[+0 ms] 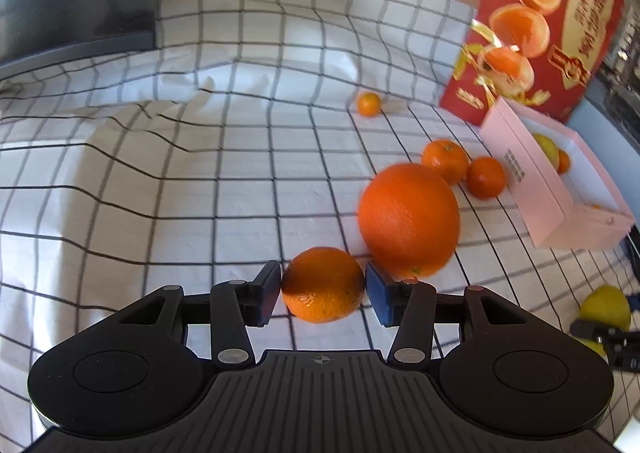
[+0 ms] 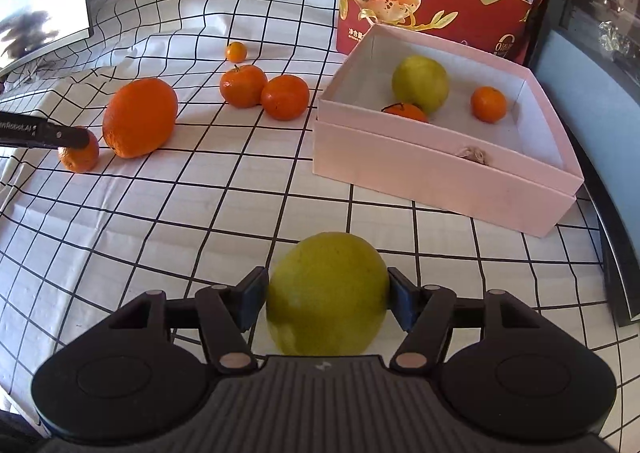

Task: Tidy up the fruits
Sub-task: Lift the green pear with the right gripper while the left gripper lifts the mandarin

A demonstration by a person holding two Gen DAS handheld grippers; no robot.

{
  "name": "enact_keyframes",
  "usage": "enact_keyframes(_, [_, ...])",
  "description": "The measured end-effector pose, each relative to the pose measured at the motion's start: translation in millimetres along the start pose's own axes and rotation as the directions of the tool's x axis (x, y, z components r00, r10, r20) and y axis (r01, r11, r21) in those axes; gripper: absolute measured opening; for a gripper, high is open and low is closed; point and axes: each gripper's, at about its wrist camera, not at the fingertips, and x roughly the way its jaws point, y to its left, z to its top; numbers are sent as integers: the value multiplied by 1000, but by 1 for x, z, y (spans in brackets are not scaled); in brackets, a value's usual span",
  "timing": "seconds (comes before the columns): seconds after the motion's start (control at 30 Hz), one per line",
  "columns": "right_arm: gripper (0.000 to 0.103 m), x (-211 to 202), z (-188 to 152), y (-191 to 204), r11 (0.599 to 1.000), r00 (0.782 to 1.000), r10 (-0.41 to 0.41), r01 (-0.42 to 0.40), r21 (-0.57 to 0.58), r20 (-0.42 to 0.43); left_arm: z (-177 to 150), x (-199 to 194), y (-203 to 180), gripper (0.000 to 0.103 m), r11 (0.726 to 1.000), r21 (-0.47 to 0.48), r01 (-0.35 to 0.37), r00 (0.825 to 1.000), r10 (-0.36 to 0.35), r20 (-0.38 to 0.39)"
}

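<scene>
1. Here the left gripper [image 1: 323,287] is closed on a small mandarin [image 1: 323,284], its flattened sides against the pads (presumably to keep it from rolling).
2. The right gripper [image 2: 327,295] clamps a yellow-green citrus [image 2: 328,293], long axis roughly upright; the pink box [image 2: 440,177] lies ahead-right on the desk [image 2: 180,213].
</scene>
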Motion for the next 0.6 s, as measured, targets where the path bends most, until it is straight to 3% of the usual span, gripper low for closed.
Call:
enact_keyframes(0.1, [65,2,2,-1,1000,1000,2,-2,9,-2,-4,10,-5,55,1000,18,-7,999,8,-33])
enact_keyframes(0.47, [65,2,-9,3,1000,1000,19,-18,6,-21,-5,10,-7,53,999,35,-18,1000,19,-15])
enact_keyframes(0.6, [67,1,-10,2,1000,1000,14,-14,10,-20,-8,0,-11,53,999,28,22,1000,-22,-16])
